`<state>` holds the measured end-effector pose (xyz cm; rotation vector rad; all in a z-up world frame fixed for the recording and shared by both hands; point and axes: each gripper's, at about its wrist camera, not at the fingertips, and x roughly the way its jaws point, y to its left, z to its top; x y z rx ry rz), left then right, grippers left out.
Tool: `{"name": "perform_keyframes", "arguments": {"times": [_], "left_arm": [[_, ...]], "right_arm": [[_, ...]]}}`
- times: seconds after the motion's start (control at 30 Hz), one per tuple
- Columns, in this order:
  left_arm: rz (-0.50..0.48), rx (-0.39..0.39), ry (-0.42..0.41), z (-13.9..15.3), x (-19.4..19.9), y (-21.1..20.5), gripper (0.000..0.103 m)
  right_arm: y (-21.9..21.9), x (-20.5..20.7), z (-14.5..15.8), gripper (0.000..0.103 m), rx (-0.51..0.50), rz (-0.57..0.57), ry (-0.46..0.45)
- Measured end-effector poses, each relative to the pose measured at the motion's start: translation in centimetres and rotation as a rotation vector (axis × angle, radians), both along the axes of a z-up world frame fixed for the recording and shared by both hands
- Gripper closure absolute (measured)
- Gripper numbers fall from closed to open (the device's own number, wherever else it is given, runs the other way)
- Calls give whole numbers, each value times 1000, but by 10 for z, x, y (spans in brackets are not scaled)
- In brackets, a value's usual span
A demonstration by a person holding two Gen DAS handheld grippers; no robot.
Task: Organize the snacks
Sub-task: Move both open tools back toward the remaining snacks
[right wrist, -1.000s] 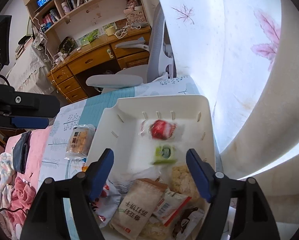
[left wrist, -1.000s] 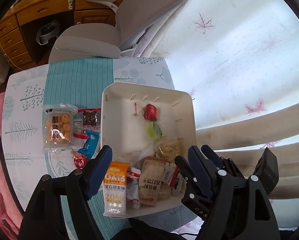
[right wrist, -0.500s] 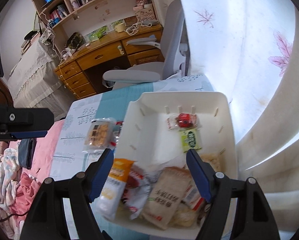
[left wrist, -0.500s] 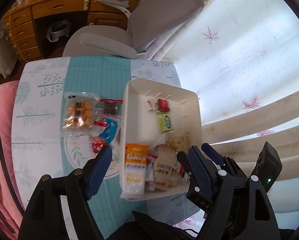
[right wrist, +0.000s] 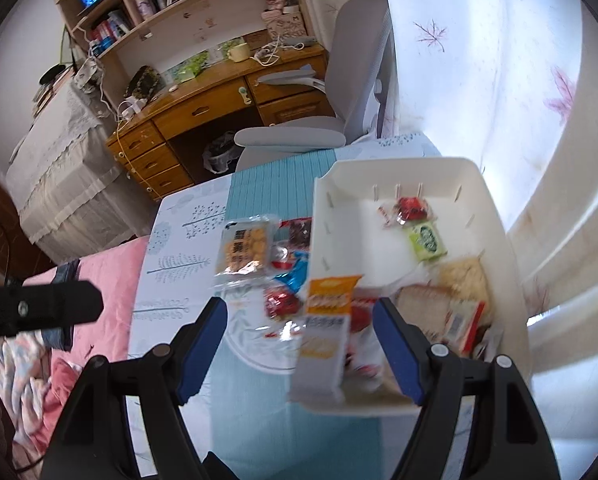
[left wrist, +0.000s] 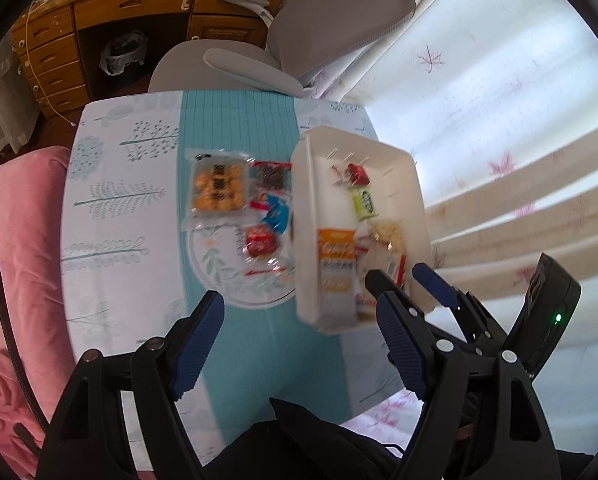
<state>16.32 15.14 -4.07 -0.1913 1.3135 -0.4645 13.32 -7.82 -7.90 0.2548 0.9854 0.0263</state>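
Observation:
A white tray [left wrist: 413, 188] [right wrist: 495, 216] sits at the table's right side. It holds several snacks: an orange oats pack [left wrist: 336, 264] [right wrist: 326, 328], a red candy [left wrist: 358, 174] [right wrist: 411, 208], a green packet [left wrist: 363, 201] [right wrist: 426, 240] and biscuit packs. Left of the tray lie a clear cookie pack [left wrist: 219, 187] [right wrist: 245, 248], a blue packet [left wrist: 277, 213] and a red packet [left wrist: 262, 242] [right wrist: 281, 304]. My left gripper [left wrist: 301, 340] is open and empty above the table's near side. My right gripper [right wrist: 301, 344] is open and empty above the tray's near edge.
The table has a teal runner [left wrist: 239, 120] over a leaf-print cloth. A grey office chair [left wrist: 299, 40] and a wooden desk [left wrist: 139, 8] stand beyond it. A pink bed cover [left wrist: 15, 260] lies left. White curtains [left wrist: 499, 100] hang right.
Both grippers have pulled back and up from the tray, so more of the table shows. Both stay open and empty. The snacks have not moved.

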Motion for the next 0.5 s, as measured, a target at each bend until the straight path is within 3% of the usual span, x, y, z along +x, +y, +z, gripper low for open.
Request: {"name": "perform_keyframes", "arguments": {"times": [0.5], "left_arm": [[-122, 64, -35, -18, -1, 90, 26]], "right_arm": [[104, -21, -33, 27, 47, -127, 95]]}}
